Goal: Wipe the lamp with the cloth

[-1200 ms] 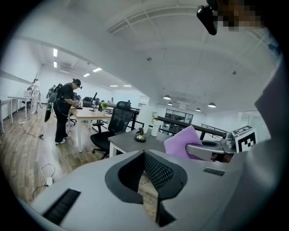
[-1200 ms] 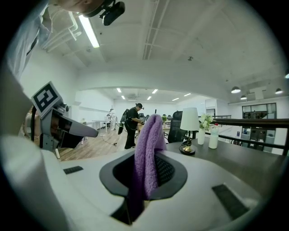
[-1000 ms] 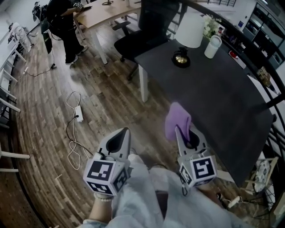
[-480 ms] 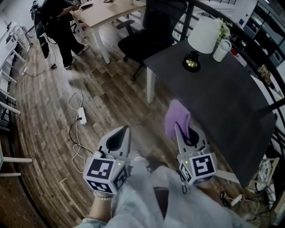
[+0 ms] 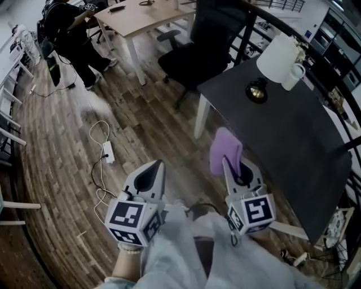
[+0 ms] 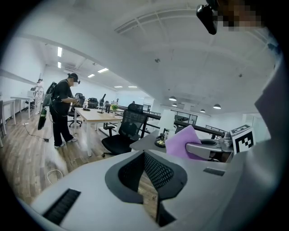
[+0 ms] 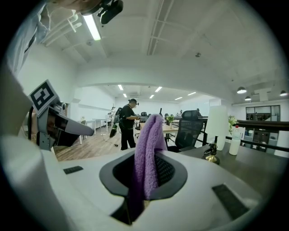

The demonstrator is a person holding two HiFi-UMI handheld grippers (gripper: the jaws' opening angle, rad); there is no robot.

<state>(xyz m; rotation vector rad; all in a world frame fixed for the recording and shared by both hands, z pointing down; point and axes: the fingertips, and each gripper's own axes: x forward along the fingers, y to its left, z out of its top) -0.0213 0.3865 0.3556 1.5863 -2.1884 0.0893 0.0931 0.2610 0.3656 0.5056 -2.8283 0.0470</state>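
Note:
The lamp (image 5: 277, 58) has a white shade and a brass base (image 5: 256, 91); it stands at the far end of the dark table (image 5: 282, 147). My right gripper (image 5: 227, 162) is shut on a purple cloth (image 5: 224, 148), which sticks up from its jaws over the table's near left edge, well short of the lamp. In the right gripper view the cloth (image 7: 146, 153) drapes over the jaws, and the lamp (image 7: 216, 124) is ahead to the right. My left gripper (image 5: 159, 165) is shut on nothing, above the wooden floor to the left of the table.
A white bottle (image 5: 293, 76) stands right next to the lamp. A black office chair (image 5: 203, 48) sits at the table's far left corner. A cable and power strip (image 5: 107, 151) lie on the floor. A person (image 5: 70, 34) stands by a wooden desk (image 5: 141, 14) farther off.
In the head view the table, lamp and chair have slid to the right and slightly down. Both grippers keep the same pose, the cloth still in the right one.

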